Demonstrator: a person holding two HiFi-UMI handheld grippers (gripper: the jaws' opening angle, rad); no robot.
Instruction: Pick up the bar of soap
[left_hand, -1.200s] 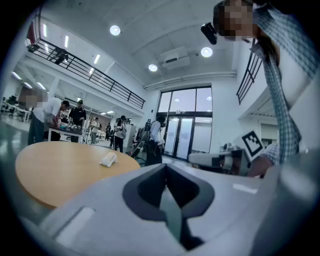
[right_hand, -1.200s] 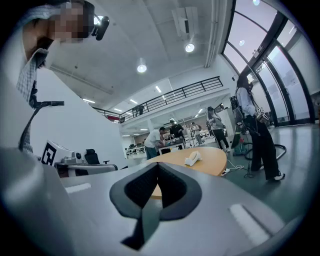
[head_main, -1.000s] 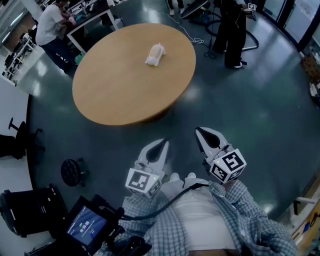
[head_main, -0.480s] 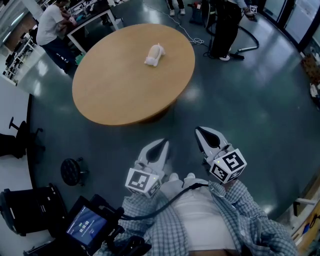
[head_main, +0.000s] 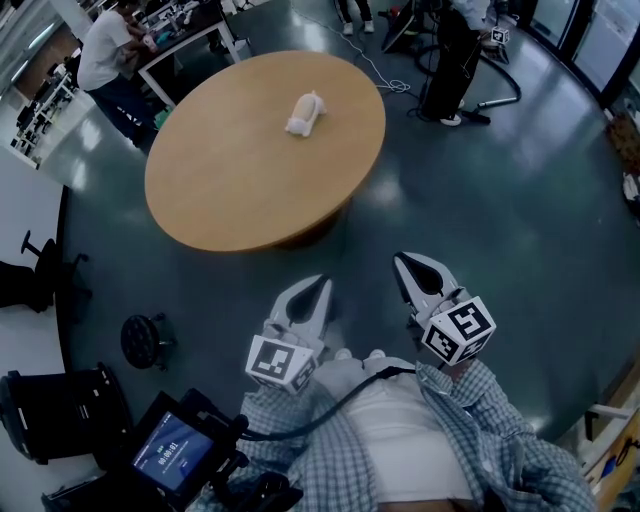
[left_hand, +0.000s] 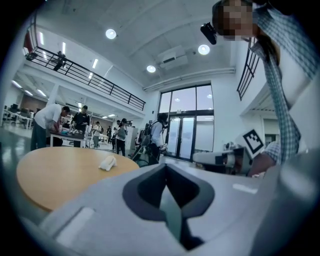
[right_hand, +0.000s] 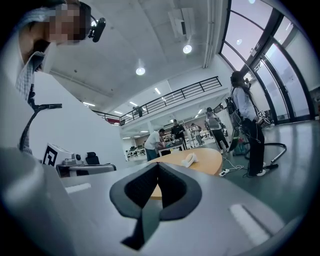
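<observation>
At far left a person in a white shirt (head_main: 98, 48) stands bent forward. The bar of soap (head_main: 303, 113) lies on the round wooden table (head_main: 220, 190), towards its far edge, well apart from both grippers. The left gripper (head_main: 325, 285) and right gripper (head_main: 398, 261) hover side by side above the grey floor (head_main: 500, 230), each with its jaws pressed together and holding nothing

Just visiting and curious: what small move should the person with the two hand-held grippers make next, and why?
Probably a step toward the round table: the bar of soap lies on its far side, out of reach, while the left hand-held gripper and the right hand-held gripper are both shut, empty and held close to the body.
</observation>
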